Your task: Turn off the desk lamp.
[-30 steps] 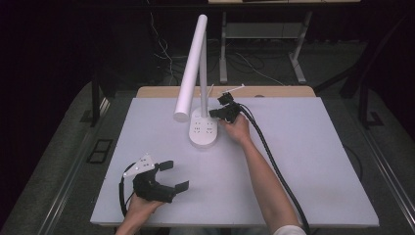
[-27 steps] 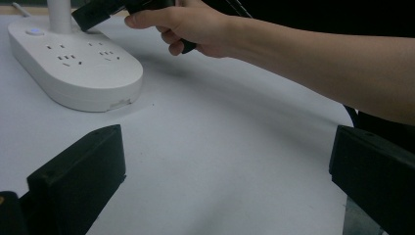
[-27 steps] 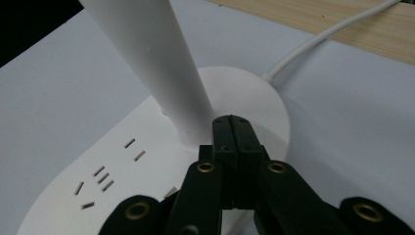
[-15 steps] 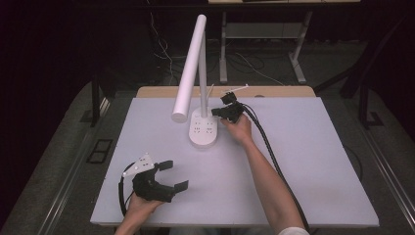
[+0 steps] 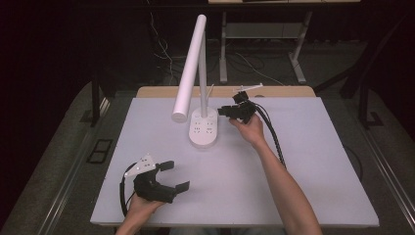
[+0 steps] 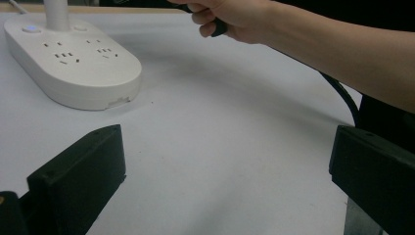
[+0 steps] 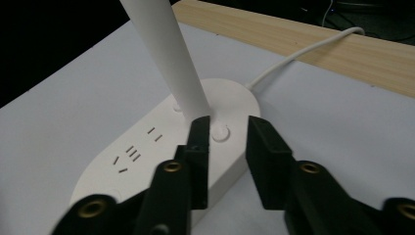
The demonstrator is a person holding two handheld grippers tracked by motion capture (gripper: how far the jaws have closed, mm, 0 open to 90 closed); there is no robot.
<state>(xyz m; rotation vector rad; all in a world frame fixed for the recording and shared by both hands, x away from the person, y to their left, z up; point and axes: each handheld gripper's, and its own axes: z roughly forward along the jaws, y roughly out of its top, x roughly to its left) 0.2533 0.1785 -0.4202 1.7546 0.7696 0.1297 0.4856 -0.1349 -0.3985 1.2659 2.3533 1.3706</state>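
A white desk lamp stands at the middle back of the table, its oval base [image 5: 203, 129] carrying sockets and round buttons. Its long tube head [image 5: 188, 73] leans forward and left. My right gripper [image 5: 221, 110] is at the base's right rear edge. In the right gripper view its jaws [image 7: 227, 125] are nearly shut with a narrow gap, empty, just above a round button [image 7: 220, 132] beside the lamp pole [image 7: 166, 54]. My left gripper [image 5: 177, 175] rests open near the front left of the table. Its wide-apart jaws [image 6: 227, 161] face the base [image 6: 73, 63].
A white cable [image 7: 293, 58] runs from the base's back over the wooden table edge [image 7: 318, 39]. The right forearm [image 6: 342, 54] crosses the table's middle, and the right gripper's black cable [image 5: 274, 139] trails along it. The white mat [image 5: 318, 161] lies bare at the right.
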